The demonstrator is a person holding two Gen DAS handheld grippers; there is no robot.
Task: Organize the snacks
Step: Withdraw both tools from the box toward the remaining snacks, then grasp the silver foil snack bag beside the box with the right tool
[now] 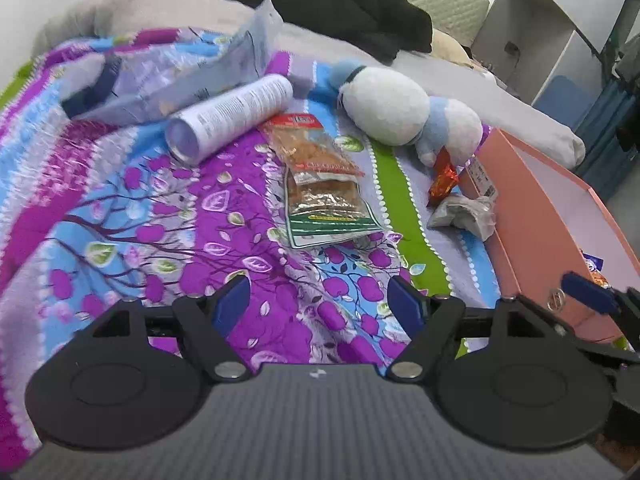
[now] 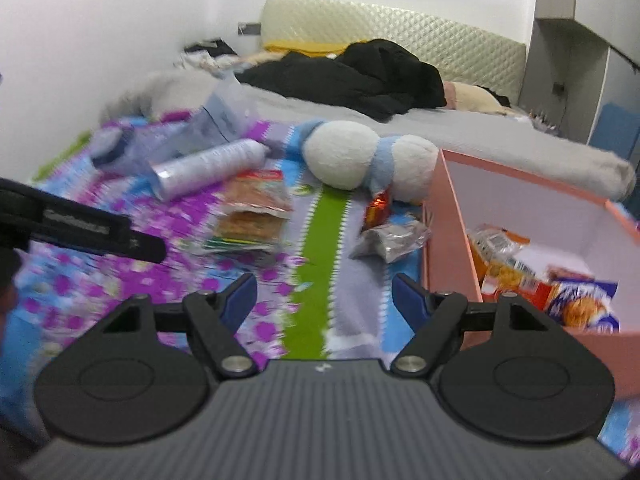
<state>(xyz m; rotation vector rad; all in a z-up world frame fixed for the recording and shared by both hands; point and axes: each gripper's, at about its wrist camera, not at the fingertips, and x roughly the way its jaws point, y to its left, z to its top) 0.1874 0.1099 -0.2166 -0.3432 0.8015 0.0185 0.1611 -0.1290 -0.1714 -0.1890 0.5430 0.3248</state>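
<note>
Purple floral bedspread point(image 1: 160, 208) carries the loose snacks: a tube point(image 1: 230, 118), two clear packets point(image 1: 320, 176), an orange wrapper point(image 1: 442, 182), a grey wrapper point(image 1: 464, 212). Pink box point(image 2: 452, 240) at right holds more packets point(image 2: 536, 280). Left tool point(image 1: 320, 304) and right tool point(image 2: 325, 298) both gape, empty, above the bedspread.

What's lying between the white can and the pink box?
In the left wrist view, two snack packets, a plush toy and two small wrappers separate the can and box.

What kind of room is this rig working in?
Most likely a bedroom: the snacks lie on a bed with a floral bedspread, a quilted headboard stands against the wall, and a plush toy rests near the pink box.
</note>
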